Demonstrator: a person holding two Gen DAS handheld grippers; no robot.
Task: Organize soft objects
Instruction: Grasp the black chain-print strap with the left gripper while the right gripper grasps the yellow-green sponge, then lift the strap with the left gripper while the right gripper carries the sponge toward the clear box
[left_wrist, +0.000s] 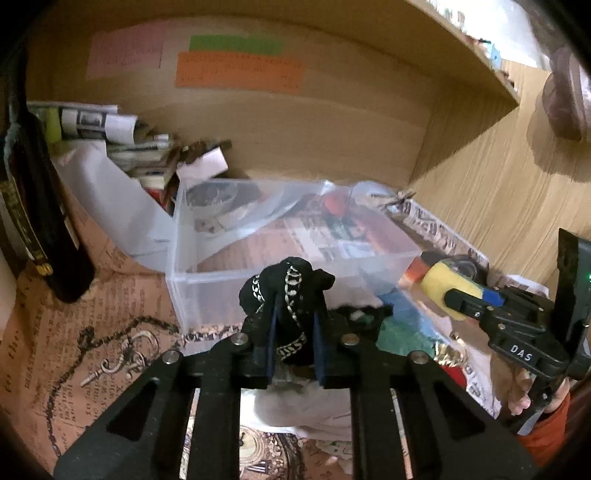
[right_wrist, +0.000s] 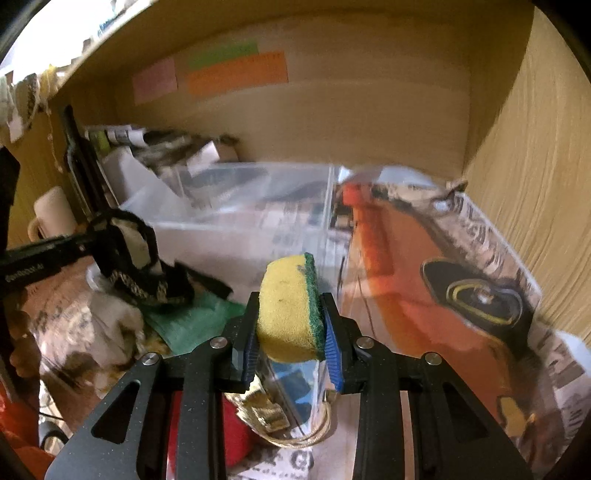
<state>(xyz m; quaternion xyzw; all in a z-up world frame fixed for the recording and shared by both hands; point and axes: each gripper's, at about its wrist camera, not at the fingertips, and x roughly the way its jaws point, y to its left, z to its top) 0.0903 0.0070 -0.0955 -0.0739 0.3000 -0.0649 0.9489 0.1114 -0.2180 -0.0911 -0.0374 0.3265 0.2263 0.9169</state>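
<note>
- Wooden shelf alcove (left_wrist: 332, 122) surrounds everything; orange note (left_wrist: 238, 72), green note (left_wrist: 236, 44) and pink note (left_wrist: 125, 48) stuck on its back wall, above the clear plastic bin (left_wrist: 192, 266).
- Clear plastic bin sits mid-alcove on printed paper liner (left_wrist: 92, 302), open top, mostly see-through; printed paper visible through its floor. This is the landmark.
- White sheet (left_wrist: 110, 199) leans against bin's left side; stack of papers and booklets (left_wrist: 122, 133) behind that, left-rear of bin.
- Dark bottle (left_wrist: 40, 206) stands well left of bin, upright.
- Left gripper (left_wrist: 291, 325) just in front of bin's front wall, jaws closed narrow on black cloth with chain print (left_wrist: 286, 291); cloth bunches up above the fingertips, level with bin's rim, not inside the bin.
- Right gripper (right_wrist: 290, 332) at bin's front-right corner, clamping a yellow sponge with green scrub side (right_wrist: 286, 306) between blue pads (right_wrist: 332, 343); sponge stands on edge, green face toward the right pad. Sponge outside bin, beside its right wall.
- Green cloth (right_wrist: 188, 321) lies in front of bin, between the two grippers, partly under black fabric.
- Red soft item (right_wrist: 236, 432) and gold ribbon bit (right_wrist: 266, 410) below right gripper, in front of bin; blurry.
- Thin chain with small key (left_wrist: 107, 365) lies on liner, front-left of bin.
</note>
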